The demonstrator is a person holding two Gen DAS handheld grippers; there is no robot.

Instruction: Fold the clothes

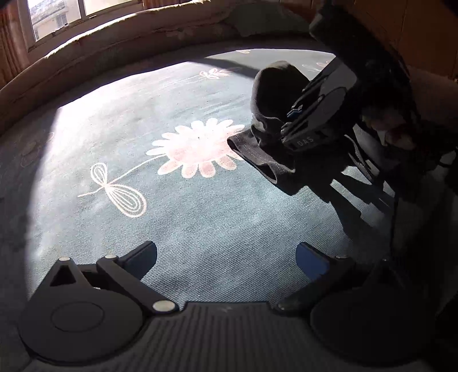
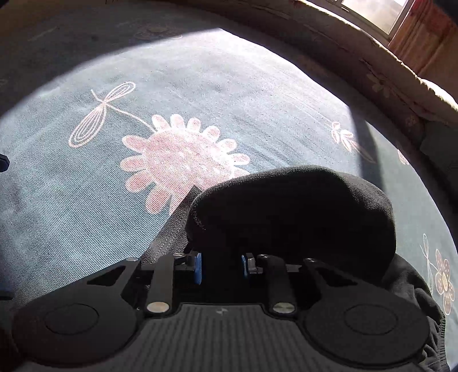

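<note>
One dark garment (image 2: 292, 211) bunched on the flowered blue bedcover (image 1: 200, 206), right gripper (image 2: 220, 266) pinching a fold of it. Left gripper (image 1: 226, 257) spread wide, holding nothing, well apart. Pickup step, I judge; next, lift and shake it flat

Sunlit blue floral bedspread (image 1: 200, 217) — padded brown edge (image 1: 114, 43) behind, window (image 1: 57, 17), orange curtain (image 2: 423, 37).
</note>
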